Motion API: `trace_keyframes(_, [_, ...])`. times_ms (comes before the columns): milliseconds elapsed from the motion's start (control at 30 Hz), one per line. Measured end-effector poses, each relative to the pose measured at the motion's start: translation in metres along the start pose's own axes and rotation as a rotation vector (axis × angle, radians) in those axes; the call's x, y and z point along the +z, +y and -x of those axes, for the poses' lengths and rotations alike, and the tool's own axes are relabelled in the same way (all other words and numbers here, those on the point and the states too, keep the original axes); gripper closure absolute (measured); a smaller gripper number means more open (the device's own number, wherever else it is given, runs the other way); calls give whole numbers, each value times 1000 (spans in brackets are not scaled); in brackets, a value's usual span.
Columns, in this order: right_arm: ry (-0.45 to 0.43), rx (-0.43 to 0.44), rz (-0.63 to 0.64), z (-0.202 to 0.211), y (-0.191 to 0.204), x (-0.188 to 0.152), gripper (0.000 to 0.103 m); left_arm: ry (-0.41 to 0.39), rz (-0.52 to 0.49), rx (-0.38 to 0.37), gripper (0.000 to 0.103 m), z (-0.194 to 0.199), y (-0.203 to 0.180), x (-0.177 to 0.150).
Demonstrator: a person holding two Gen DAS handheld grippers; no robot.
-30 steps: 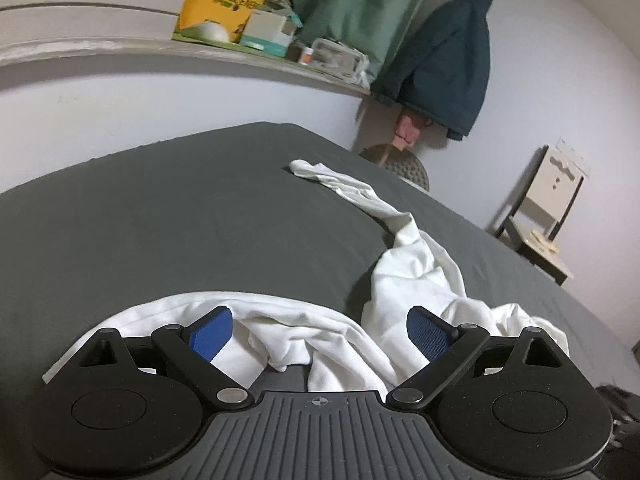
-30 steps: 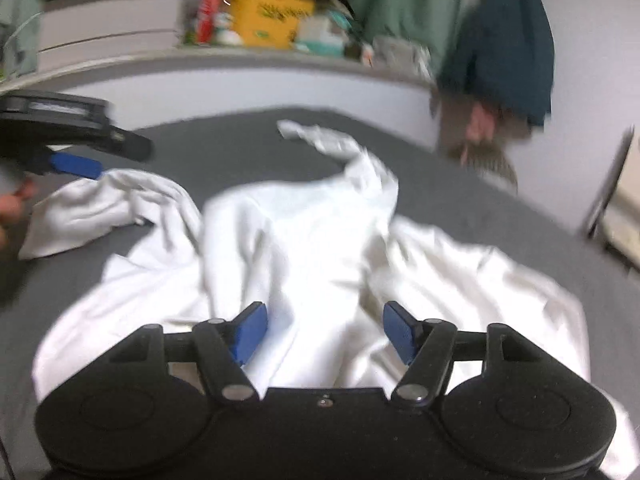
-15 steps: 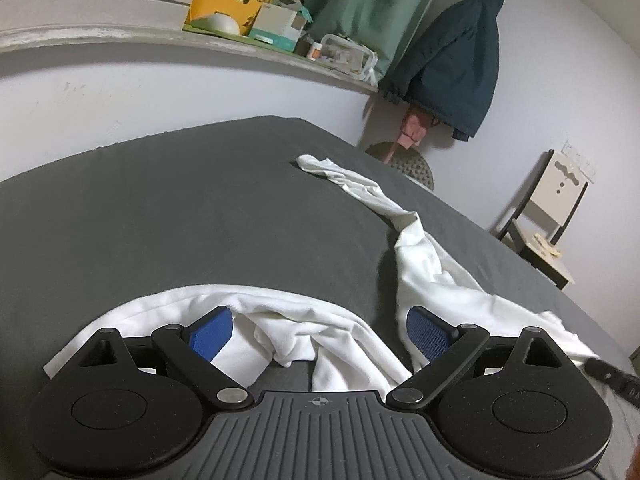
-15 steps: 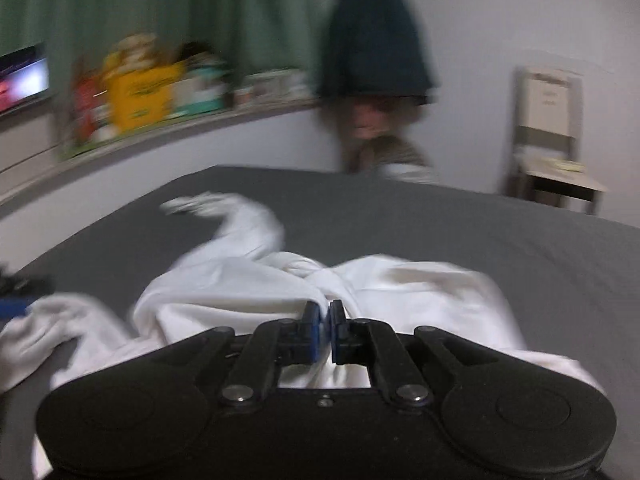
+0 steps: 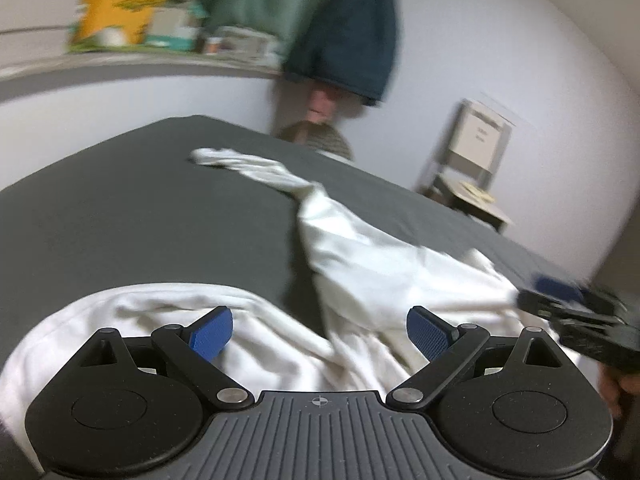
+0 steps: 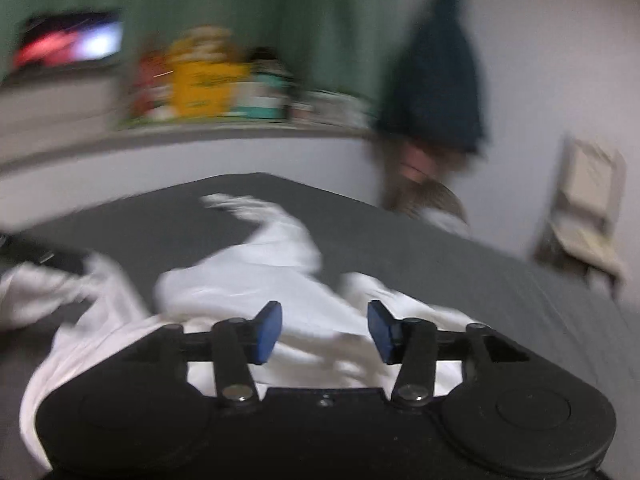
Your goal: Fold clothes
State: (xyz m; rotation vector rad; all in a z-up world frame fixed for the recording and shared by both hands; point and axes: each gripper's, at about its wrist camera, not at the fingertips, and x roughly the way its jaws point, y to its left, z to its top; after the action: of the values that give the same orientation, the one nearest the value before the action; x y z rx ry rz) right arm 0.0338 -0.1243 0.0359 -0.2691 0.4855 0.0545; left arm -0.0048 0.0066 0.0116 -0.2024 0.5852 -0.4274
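A white long-sleeved garment (image 5: 360,248) lies rumpled on the dark grey bed (image 5: 140,208), one sleeve stretched toward the far corner. My left gripper (image 5: 320,336) is open just above the near bunched part, with cloth under the pads and nothing between them. In the right wrist view my right gripper (image 6: 324,332) is open low over the garment (image 6: 256,292), with only loose cloth in its gap. The left wrist view shows the right gripper (image 5: 576,312) at the garment's right end. The left gripper (image 6: 40,256) appears as a dark blur at the garment's left end.
A ledge (image 5: 120,64) behind the bed carries a yellow box (image 5: 116,8) and small items. A dark blue jacket (image 5: 348,32) hangs by a green curtain (image 6: 280,20). A pale chair (image 5: 468,168) stands beyond the bed's right edge. A lit screen (image 6: 68,44) glows at upper left.
My right gripper, shut on the white cloth half a second ago, now stands open. The garment's right part lies drawn out farther right. Both cameras are swinging, so the views are blurred.
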Motion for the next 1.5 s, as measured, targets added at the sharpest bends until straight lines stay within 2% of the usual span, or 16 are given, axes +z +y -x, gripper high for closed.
trace_keyframes(100, [-53,53,186,-5,28,6,55,17,-109,-61,8,1,-20,-2])
trace_keyframes(200, [-29,129,292,-32,43,13,56,44,-175,-73,8,0,-33,-4])
trace_keyframes(300, [34,180,330,-55,47,18,99,65,-182,-69,8,-1,-35,-3])
trace_keyframes(467, [-111,4,-169,-18,-22,33,100,58,-132,-76,8,2,-26,0])
trace_keyframes(567, [-155,-153,-501,18,-83,11,101,60,-138,-100,8,1,-28,0])
trace_keyframes(667, [-70,-261,-770,36,-137,-21,102,61,-192,-137,8,-1,-39,-3])
trace_keyframes(733, [-1,-308,-856,43,-157,-44,101,65,-246,-158,8,1,-48,-5])
trace_keyframes(800, [26,-292,-864,52,-160,-58,98,71,-294,-166,8,4,-57,-7])
trace_keyframes(900, [-2,-171,-825,59,-148,-55,77,80,-338,-166,8,7,-65,-8])
trace_keyframes(1067, [5,56,-701,39,-117,-7,75,92,-357,-156,8,8,-69,-6])
trace_keyframes(1167, [141,114,-734,5,-111,26,73,94,-345,-154,8,5,-67,-6])
trace_keyframes(1267, [307,119,-795,-30,-109,46,73,96,-326,-153,8,3,-64,-6])
trace_keyframes(1367, [442,29,-772,-55,-101,47,75,94,-307,-154,8,1,-60,-5])
trace_keyframes(1400, [469,-5,-765,-58,-99,42,91,93,-300,-155,8,1,-59,-5])
trace_keyframes(1433, [475,-26,-775,-55,-100,36,98,92,-295,-155,8,2,-58,-5])
trace_keyframes(1500, [462,-39,-829,-44,-107,25,98,85,-287,-156,8,2,-57,-4])
